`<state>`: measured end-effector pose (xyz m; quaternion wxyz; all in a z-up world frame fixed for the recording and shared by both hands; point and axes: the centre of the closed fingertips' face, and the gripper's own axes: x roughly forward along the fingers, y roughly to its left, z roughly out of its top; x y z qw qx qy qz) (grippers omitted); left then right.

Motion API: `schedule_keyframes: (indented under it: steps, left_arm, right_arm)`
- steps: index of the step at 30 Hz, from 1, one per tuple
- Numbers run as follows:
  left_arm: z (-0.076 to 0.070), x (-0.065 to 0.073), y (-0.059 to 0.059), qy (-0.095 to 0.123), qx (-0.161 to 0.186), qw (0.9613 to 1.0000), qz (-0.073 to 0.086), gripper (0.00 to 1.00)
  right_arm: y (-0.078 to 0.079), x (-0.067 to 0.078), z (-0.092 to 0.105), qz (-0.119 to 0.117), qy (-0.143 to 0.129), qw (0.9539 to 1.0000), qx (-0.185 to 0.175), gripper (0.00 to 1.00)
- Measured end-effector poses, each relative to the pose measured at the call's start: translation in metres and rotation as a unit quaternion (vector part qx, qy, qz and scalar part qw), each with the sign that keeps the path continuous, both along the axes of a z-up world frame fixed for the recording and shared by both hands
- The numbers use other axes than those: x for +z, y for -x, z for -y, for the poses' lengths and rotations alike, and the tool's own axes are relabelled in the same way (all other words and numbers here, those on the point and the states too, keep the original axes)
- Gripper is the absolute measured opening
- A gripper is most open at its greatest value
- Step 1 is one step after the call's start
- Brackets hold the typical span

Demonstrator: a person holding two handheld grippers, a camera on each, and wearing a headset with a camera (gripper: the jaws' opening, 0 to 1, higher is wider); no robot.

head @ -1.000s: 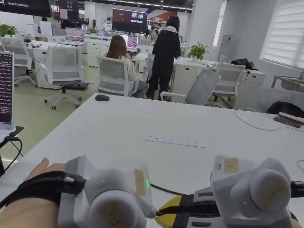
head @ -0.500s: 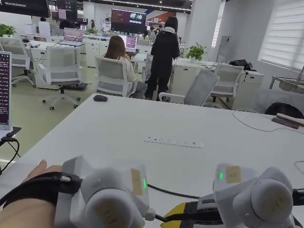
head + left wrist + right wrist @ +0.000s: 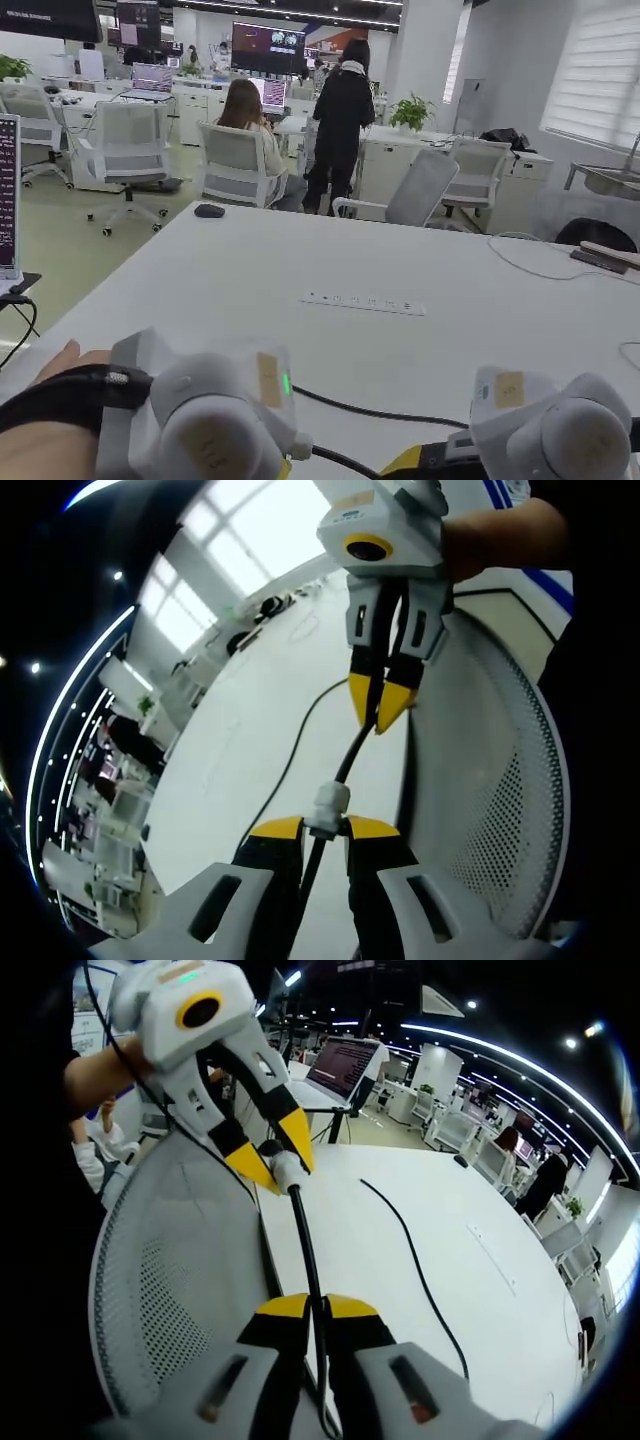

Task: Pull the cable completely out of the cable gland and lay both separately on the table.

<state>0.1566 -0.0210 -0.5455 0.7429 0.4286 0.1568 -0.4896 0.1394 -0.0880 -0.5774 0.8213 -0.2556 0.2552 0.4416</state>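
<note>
White gland (image 3: pixel 328 806) sits pinched in the left claw (image 3: pixel 325 828) and the black cable (image 3: pixel 351 753) in the right claw (image 3: pixel 318 1307), up by the tabletop's (image 3: pixel 300 260) near edge, ready to be pulled apart.

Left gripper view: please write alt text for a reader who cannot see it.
The left gripper clamps a white cable gland, and the black cable runs from it up to the right gripper, shut on the cable. A white table and a mesh chair lie behind.
</note>
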Motion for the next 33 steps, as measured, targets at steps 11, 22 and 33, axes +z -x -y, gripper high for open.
schedule_keyframes:
  steps: [11, 22, 33]
  left_arm:
    - [-0.006, 0.001, -0.005, -0.002, 0.008, 1.0, 0.004, 0.17]
    - [-0.009, 0.001, -0.006, -0.003, 0.012, 0.9999, 0.004, 0.17]
    - [-0.006, -0.002, -0.006, -0.005, 0.015, 0.9999, 0.006, 0.17]
  right_arm:
    - [-0.002, -0.017, 0.016, -0.014, 0.024, 0.9995, -0.018, 0.03]
    - [-0.004, -0.025, 0.029, -0.029, 0.031, 0.9981, -0.045, 0.04]
    - [-0.017, 0.026, -0.021, 0.013, -0.058, 0.9974, -0.04, 0.23]
